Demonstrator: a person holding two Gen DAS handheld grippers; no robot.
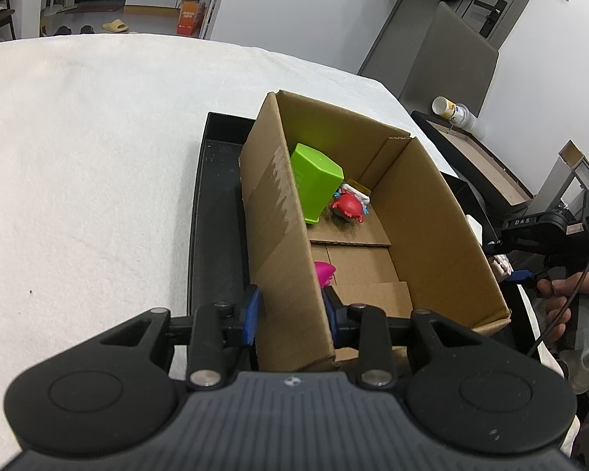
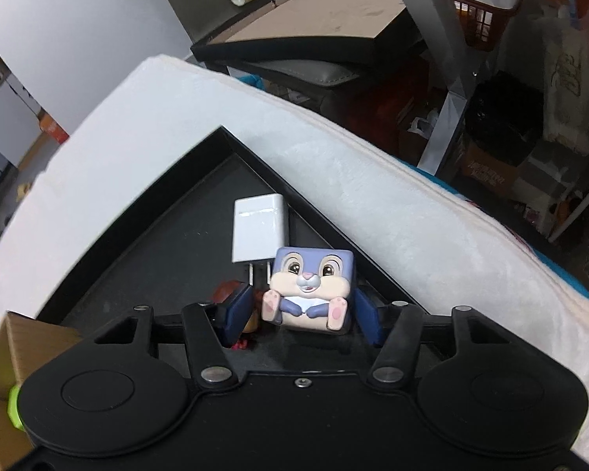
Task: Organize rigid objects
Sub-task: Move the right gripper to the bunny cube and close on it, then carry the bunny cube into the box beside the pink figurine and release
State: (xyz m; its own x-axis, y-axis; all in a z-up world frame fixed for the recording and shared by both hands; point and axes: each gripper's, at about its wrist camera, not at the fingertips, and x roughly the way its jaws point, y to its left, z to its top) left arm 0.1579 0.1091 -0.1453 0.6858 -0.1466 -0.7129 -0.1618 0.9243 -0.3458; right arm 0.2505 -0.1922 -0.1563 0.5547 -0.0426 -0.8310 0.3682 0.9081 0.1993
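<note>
The cardboard box (image 1: 377, 216), one of its kind, stands open inside the single black tray (image 1: 216, 212) on the white-covered table (image 1: 78, 176), taking up most of the tray's floor. Four items show inside the box: one green container (image 1: 314, 180) leaning against the left wall toward the far end, one red crab toy (image 1: 347, 206) just beside it, one small white piece (image 1: 355, 192) behind the crab near the far corner, and one pink item (image 1: 324, 271) low against the left wall at the near end, mostly hidden. The left gripper (image 1: 292, 312) is clamped on the box's left wall near the near corner, one blue pad on each face. In the right wrist view, a corner of the tray holds three loose things: one white charger (image 2: 259, 231), one blue bunny cube (image 2: 312, 286) touching its prongs, and one brown figure (image 2: 231, 290), partly hidden. The right gripper (image 2: 304, 314) stands wide, its fingers flanking the bunny cube without pressing it.
</note>
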